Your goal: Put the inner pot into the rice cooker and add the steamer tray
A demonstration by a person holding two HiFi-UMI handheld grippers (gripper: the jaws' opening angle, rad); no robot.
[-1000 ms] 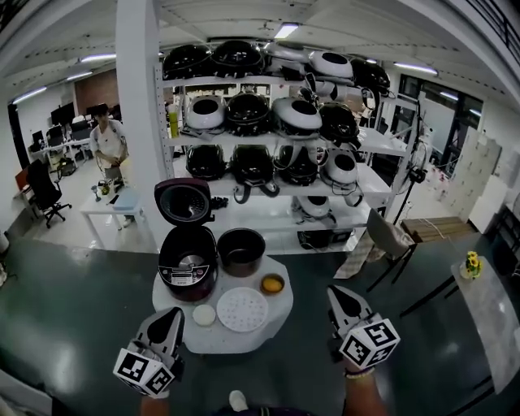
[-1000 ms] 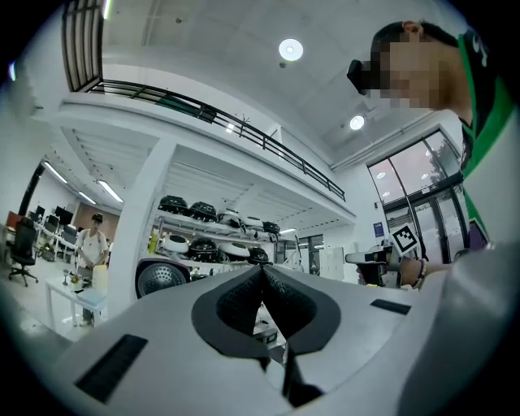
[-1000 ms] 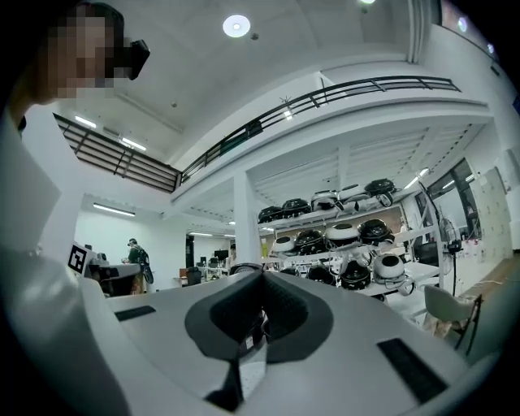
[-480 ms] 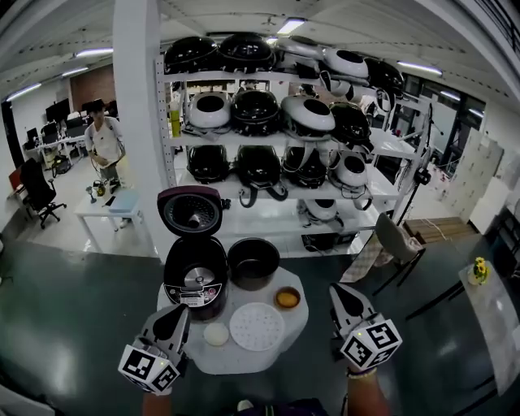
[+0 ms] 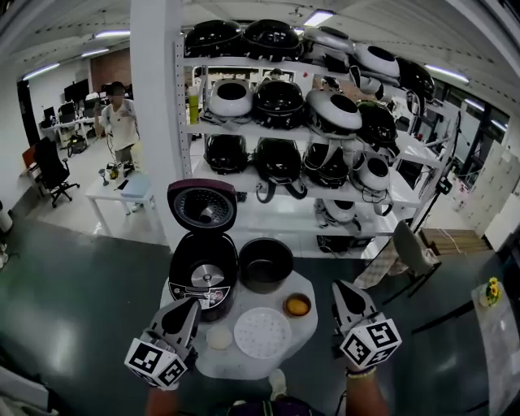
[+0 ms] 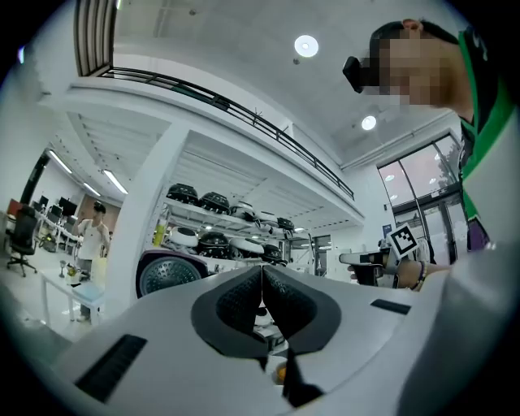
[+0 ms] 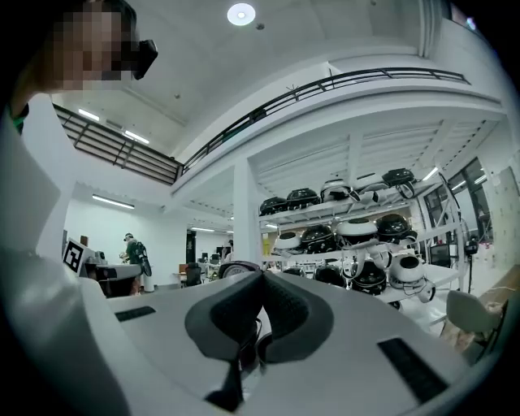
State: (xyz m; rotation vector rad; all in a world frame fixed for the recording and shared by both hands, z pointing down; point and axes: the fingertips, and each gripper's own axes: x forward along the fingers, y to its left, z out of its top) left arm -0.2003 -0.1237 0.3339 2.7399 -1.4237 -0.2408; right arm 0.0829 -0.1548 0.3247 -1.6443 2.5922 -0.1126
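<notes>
Facing rice cooker (image 5: pixel 203 276) | print too small | left tongs (image 5: pixel 192 303), right tongs (image 5: pixel 338 285) closed

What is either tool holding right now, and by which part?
Nothing. The left tool and the right tool both have their jaws together with nothing between them; the inner pot stands untouched.

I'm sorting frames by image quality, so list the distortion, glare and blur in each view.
Head view: strong fisheye, the white pillar and shelves bow, corners darken, centre is sharp. Left gripper view: round black vignette, ceiling lamp blown out, left tool close and soft, mosaic patch upper right. Right gripper view: same vignette, lamp glaring, right tool soft, mosaic patch upper left.
</notes>
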